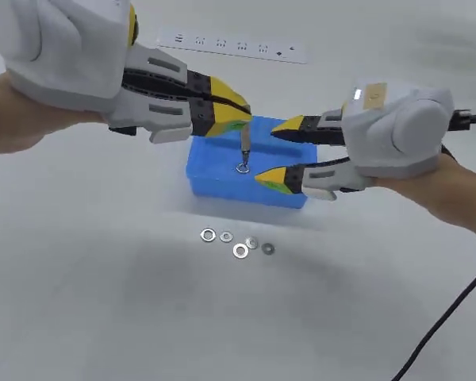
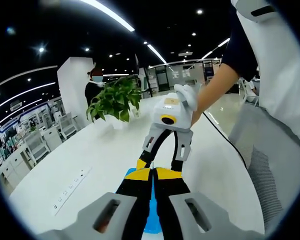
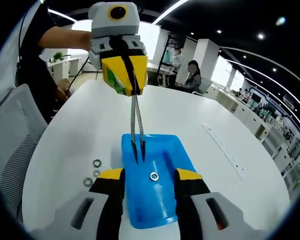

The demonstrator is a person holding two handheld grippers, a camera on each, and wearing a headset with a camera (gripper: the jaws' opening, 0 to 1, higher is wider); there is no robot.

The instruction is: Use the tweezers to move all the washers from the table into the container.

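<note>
**benchrat:** Two tools in shot. The left tool is clamped nearly closed on the tweezers, which hang tip-down over the blue container. The right tool has its jaws spread wide with nothing between them, and it's held at the container's right end in the head view.

**washerguy:** ok and where are the washers?

**benchrat:** One washer lies flat inside the container, just off the tweezer tips. It's not pinched, going by the right gripper view. Five more washers sit in a loose cluster on the white counter, near the container's front side. A power strip lies well behind it all, at the far side of the counter.
</note>
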